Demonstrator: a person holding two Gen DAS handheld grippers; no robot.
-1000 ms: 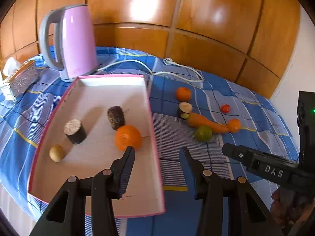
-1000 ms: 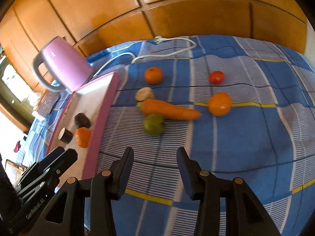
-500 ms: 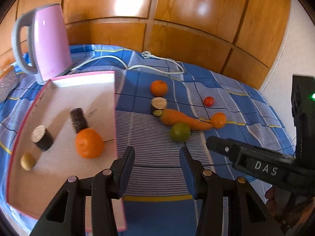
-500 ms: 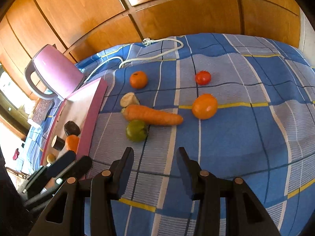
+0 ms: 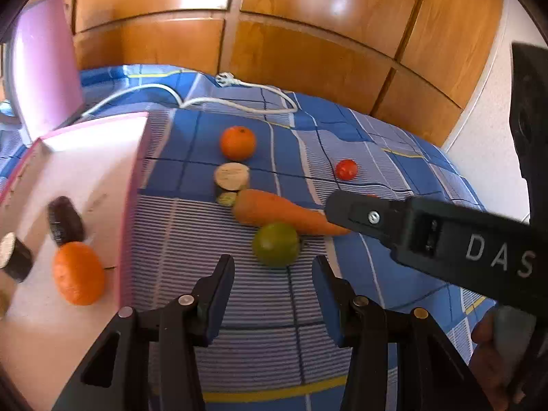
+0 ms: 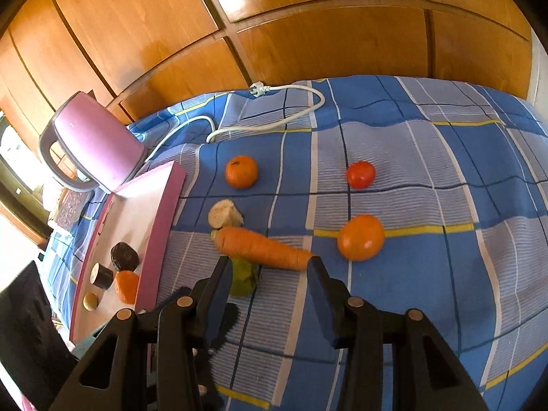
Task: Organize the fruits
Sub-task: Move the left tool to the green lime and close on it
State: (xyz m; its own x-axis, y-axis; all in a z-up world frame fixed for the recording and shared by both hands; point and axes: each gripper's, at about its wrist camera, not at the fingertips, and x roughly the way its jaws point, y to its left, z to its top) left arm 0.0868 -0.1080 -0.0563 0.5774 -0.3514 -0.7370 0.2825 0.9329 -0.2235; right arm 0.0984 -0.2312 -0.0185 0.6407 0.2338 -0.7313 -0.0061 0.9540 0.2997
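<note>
On the blue checked cloth lie a green lime (image 5: pixel 276 245) (image 6: pixel 244 279), a carrot (image 5: pixel 284 212) (image 6: pixel 262 248), a cut pale stub (image 5: pixel 232 179) (image 6: pixel 225 214), an orange (image 5: pixel 237 142) (image 6: pixel 241 171), a second orange (image 6: pixel 360 237) and a red tomato (image 5: pixel 346 169) (image 6: pixel 360 174). My left gripper (image 5: pixel 273 294) is open and empty, just short of the lime. My right gripper (image 6: pixel 269 294) is open and empty, over the lime and the carrot tip. The pink-rimmed tray (image 5: pixel 133 185) (image 6: pixel 161 233) holds an orange (image 5: pixel 78 273), two dark pieces and a small brown ball.
A pink kettle (image 5: pixel 44 68) (image 6: pixel 92 147) stands behind the tray, its white cord (image 5: pixel 239 102) (image 6: pixel 274 123) trailing over the cloth. Wooden panels (image 5: pixel 308 34) close the back. The right gripper's black body (image 5: pixel 445 239) crosses the left wrist view at right.
Both grippers have moved forward and rightward toward the loose fruit; the lime and carrot now sit close to the fingertips. Both stayed open. The tray slid leftward in view.
</note>
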